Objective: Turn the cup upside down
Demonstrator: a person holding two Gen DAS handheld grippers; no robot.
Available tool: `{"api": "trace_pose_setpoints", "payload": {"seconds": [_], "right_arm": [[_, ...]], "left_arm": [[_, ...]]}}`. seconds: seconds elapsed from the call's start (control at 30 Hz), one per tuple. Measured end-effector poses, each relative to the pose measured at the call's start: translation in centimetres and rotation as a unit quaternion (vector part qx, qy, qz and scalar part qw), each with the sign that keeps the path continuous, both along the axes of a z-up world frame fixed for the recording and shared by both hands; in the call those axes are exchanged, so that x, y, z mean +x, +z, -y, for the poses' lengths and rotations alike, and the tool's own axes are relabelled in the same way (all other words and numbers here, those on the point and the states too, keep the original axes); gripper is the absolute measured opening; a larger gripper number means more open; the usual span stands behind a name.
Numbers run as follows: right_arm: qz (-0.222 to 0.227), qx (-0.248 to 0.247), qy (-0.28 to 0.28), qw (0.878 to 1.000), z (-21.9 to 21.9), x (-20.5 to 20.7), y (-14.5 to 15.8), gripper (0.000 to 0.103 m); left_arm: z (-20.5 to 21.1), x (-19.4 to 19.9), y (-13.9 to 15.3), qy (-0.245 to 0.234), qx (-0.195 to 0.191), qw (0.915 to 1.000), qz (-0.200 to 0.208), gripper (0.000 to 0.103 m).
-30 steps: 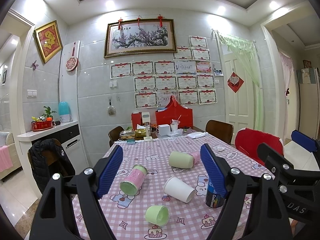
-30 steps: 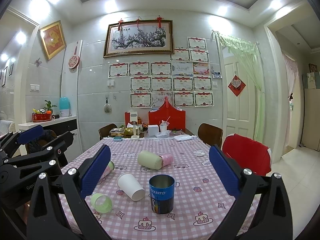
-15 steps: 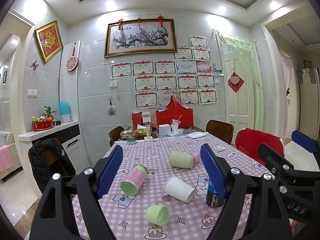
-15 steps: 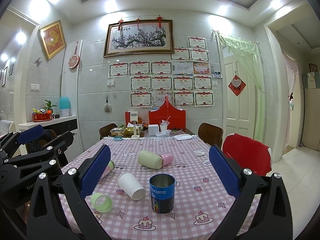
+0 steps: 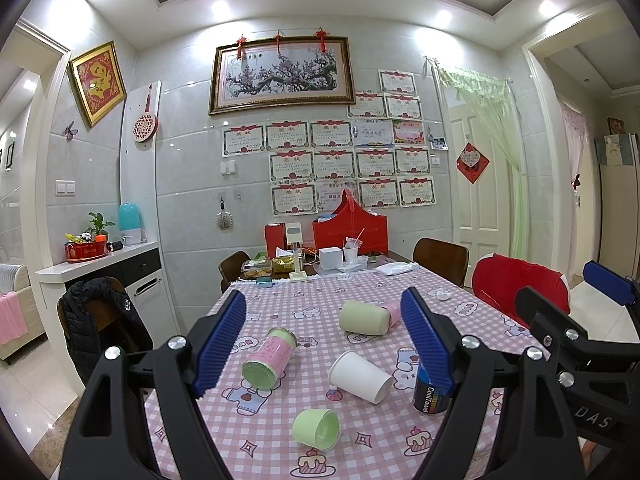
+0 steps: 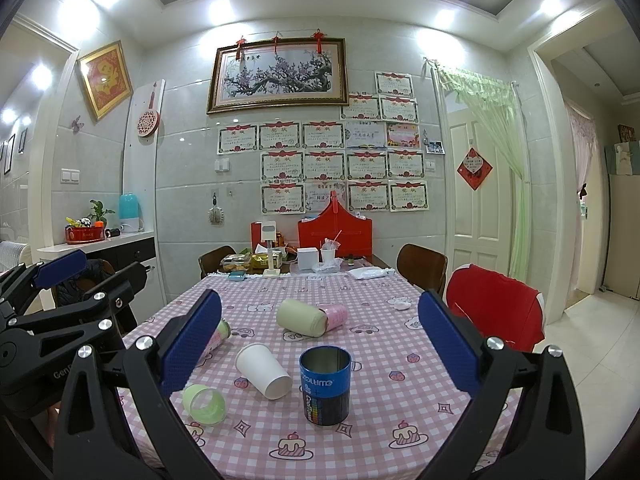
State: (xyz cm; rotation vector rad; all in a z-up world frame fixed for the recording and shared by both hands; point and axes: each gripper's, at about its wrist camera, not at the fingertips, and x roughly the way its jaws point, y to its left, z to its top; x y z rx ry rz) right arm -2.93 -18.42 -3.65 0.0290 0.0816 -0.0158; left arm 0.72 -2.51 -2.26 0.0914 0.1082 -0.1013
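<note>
A dark blue metal cup (image 6: 325,385) stands upright, mouth up, near the front of the pink checked table (image 6: 384,344); in the left wrist view it (image 5: 430,394) is half hidden behind the right finger. A white paper cup (image 6: 263,370) (image 5: 360,376), a small green cup (image 6: 205,400) (image 5: 317,429), a pink-and-green cup (image 5: 267,358) and a pale green cup (image 6: 301,317) (image 5: 364,317) lie on their sides. My left gripper (image 5: 325,344) and right gripper (image 6: 320,346) are both open and empty, held above the table's near edge.
Boxes, a red bag (image 6: 335,236) and food containers crowd the table's far end. Brown chairs (image 6: 423,266) stand at the far side, a red-covered chair (image 6: 494,312) at the right, a chair with a black jacket (image 5: 100,324) at the left.
</note>
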Motion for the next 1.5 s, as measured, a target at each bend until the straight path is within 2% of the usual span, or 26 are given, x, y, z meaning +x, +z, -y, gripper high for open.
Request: {"api": "trace_pose_setpoints", "payload": {"seconds": [1.0,1.5], "right_arm": [[-0.013,-0.004,-0.004,1.0,-0.4,0.5,-0.3,0.095],[-0.017,0.002,-0.008,1.0,0.3,0.7,-0.7,0.095]], "left_arm": [[-1.3,0.1,-0.7,0.002,0.003,1.0,-0.007,0.079],[-0.6,0.5,-0.8,-0.001,0.008,0.9999,-0.012,0.079]]}}
